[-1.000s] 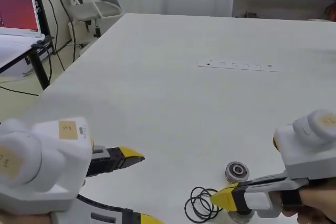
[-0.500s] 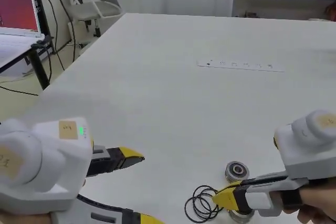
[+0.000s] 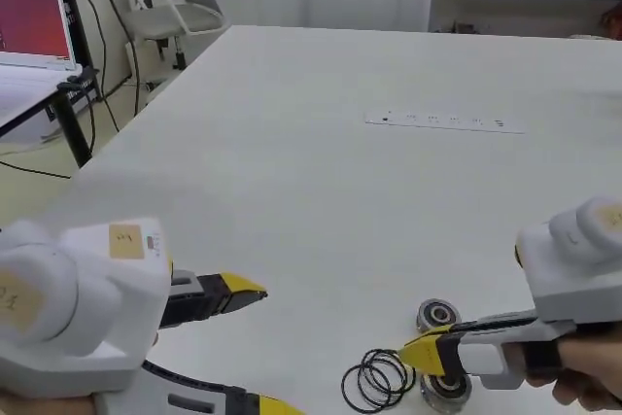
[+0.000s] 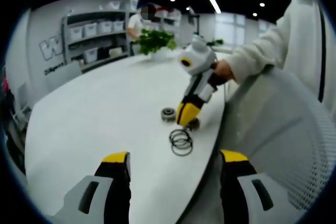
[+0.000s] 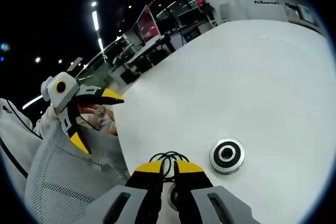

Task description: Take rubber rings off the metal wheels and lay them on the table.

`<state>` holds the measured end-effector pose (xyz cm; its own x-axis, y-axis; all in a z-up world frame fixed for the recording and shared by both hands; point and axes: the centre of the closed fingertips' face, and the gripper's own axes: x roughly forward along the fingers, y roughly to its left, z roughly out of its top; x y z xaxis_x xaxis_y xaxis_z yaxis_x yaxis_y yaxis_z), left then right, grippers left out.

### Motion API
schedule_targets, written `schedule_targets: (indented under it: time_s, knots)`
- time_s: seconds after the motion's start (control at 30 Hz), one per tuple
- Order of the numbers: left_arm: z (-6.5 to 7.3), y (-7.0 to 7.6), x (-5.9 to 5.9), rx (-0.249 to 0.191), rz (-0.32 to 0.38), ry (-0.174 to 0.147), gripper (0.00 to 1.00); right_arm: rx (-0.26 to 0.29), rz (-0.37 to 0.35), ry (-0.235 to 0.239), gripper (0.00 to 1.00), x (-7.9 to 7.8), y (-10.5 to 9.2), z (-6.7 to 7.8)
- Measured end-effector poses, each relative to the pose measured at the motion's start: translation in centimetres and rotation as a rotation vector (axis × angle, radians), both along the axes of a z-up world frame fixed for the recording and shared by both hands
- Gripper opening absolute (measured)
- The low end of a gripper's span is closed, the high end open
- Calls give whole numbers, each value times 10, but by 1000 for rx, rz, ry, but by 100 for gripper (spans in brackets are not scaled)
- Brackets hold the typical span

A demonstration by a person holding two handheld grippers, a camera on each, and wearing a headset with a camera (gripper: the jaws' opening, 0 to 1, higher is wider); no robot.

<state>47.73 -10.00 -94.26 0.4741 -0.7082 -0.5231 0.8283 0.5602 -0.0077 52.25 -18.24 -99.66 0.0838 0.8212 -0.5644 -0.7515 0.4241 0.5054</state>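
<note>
Black rubber rings lie flat on the white table in a loose pile, loops overlapping. Just right of the rings, a metal wheel lies on its face, half hidden under the right tongs. A second wheel sits beyond the rings and a little to their right, bore upward, not touching them. The right tongs point at the rings, tips drawn together to a slit at the pile's edge; I cannot tell if they nip a ring. The left tongs hover well left of the rings, spread wide apart with nothing between them.

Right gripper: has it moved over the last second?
Yes. The right gripper shifted slightly right against the unmoved far wheel, exposing more of the near wheel.
</note>
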Motion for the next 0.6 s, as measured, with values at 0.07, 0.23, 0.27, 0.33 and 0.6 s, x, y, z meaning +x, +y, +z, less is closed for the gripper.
schedule_targets:
  time_s: [0.07,0.23,0.27,0.33,0.6]
  knots:
    - [0,0,0,-1,0,1,70,5,-5,-2,5,2,0,1]
    - [0,0,0,-2,1,2,70,28,-9,-13,5,5,0,9]
    - [0,0,0,-1,1,2,70,33,-10,-17,5,5,1,11]
    - [0,0,0,-2,1,2,70,39,-13,-28,6,6,1,15]
    - [0,0,0,-1,3,0,70,43,35,-129,10,6,5,30]
